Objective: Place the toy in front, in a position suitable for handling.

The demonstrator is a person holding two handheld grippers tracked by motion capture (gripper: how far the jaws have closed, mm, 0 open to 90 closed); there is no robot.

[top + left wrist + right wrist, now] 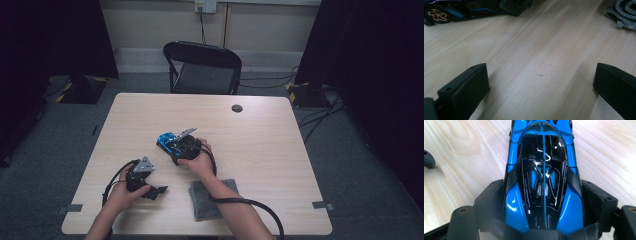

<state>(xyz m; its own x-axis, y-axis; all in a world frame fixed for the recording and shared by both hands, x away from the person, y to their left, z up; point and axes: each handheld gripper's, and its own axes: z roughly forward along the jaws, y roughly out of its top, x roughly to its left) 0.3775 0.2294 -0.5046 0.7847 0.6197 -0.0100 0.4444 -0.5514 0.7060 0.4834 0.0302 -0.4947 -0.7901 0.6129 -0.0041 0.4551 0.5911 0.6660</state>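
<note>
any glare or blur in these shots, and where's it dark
Right gripper view: sharp, with white glare spots on the toy car's glossy black roof. Left gripper view: soft focus on the near jaws, a pale sheen on the table. High view: dim, room edges nearly black.

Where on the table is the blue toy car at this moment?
In the high view the blue toy car sits near the table's middle, between the jaws of the right gripper, up and left of the grey cloth.
</note>
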